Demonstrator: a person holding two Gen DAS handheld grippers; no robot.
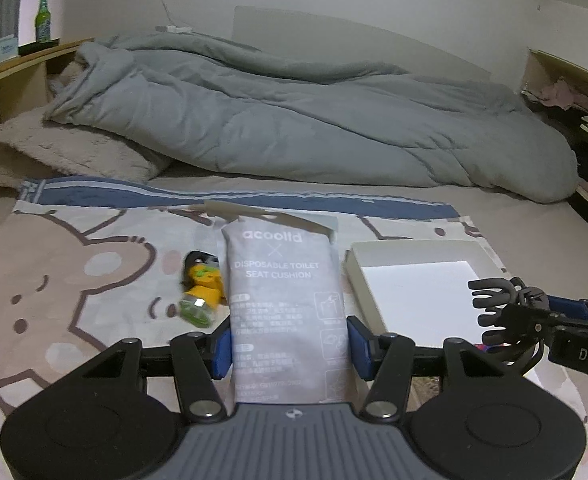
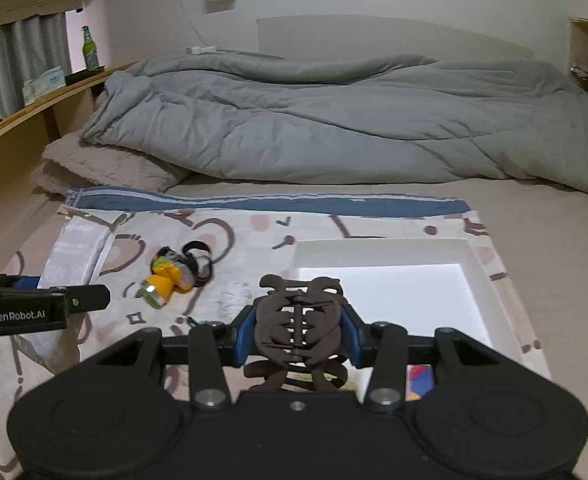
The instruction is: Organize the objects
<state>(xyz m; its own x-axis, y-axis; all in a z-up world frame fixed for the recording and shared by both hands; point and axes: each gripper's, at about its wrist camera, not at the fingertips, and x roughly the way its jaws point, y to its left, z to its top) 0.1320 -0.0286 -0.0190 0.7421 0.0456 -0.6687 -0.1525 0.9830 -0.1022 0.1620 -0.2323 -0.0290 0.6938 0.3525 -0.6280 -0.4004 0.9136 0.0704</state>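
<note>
Here we are mid-carry with both hands loaded. Our left claw [image 1: 289, 354] is closed on a grey packet [image 1: 283, 304] printed "disposable toilet seat cushion", its blue pads pressing the packet's two long edges while the packet stands lifted above the patterned cloth [image 1: 73, 280] spread on the bed. Our right claw [image 2: 297, 338] is pinched on a dark brown hair clip [image 2: 298, 320], held by its sides with its teeth pointing forward, just short of the white box [image 2: 474, 256] and near its left wall.

We judge the step in hand to be delivery: both items look meant for the box, which sits open on the right part of the cloth and seems to hold nothing yet in the part we can see. The next move calls for easing the right claw forward and to the right over the box's near rim, lowering, and only then spreading the pads so the clip drops inside and not onto the rim. The packet should follow, laid flat; it is long, so it needs turning to fit along the box.

Counted: one packet, one hair clip, one white box, and one yellow-and-green toy [image 2: 165, 278] lying loose on the cloth with a black strap [image 2: 197, 258] beside it; whether the strap belongs to it we cannot tell. A small colourful thing [image 2: 420, 380] shows under the right claw, unidentifiable.
</note>
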